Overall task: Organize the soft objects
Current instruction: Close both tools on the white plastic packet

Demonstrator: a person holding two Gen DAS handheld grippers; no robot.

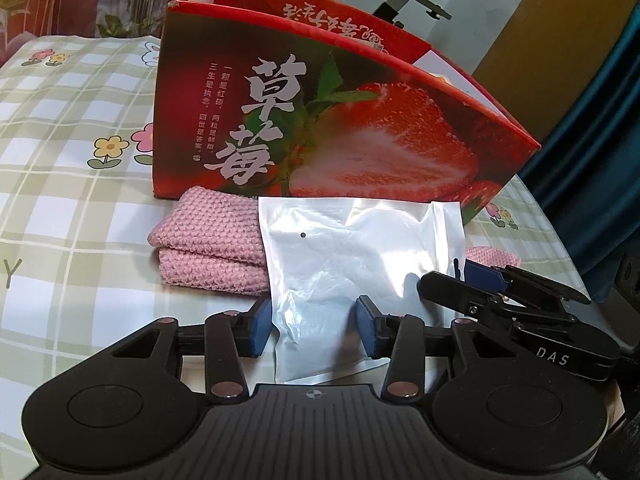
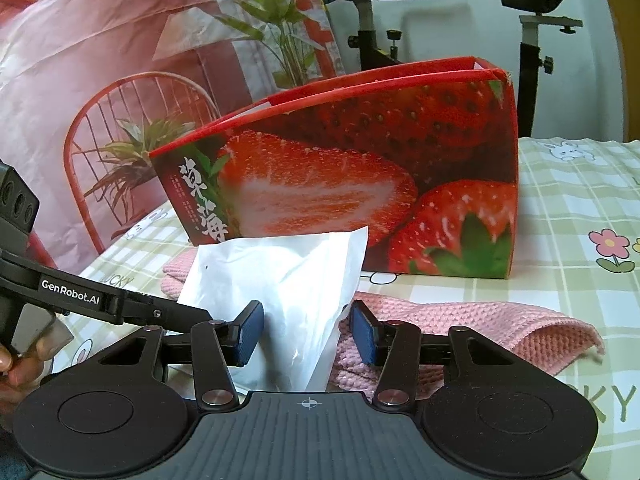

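A white translucent plastic bag (image 1: 352, 248) stands upright in front of the red strawberry box (image 1: 360, 132). My left gripper (image 1: 314, 330) is shut on the bag's lower part, with a blue pad pressing on each side. My right gripper (image 2: 308, 334) is shut on the same bag (image 2: 280, 272) at its other edge, which is crumpled against the right pad; in the left wrist view the right gripper (image 1: 472, 280) comes in from the right. A folded pink knitted cloth (image 1: 208, 236) lies on the table behind and under the bag, and it stretches out to the right (image 2: 460, 320). The box (image 2: 400, 160) is open at the top.
A green checked tablecloth with flowers (image 1: 60, 160) covers the table. A printed sheet with a red chair and plants (image 2: 100, 60) hangs at the back left. An exercise bike (image 2: 536, 20) stands behind the box. A blue curtain (image 1: 600, 120) hangs past the table's edge. A hand (image 2: 16, 364) holds the left gripper.
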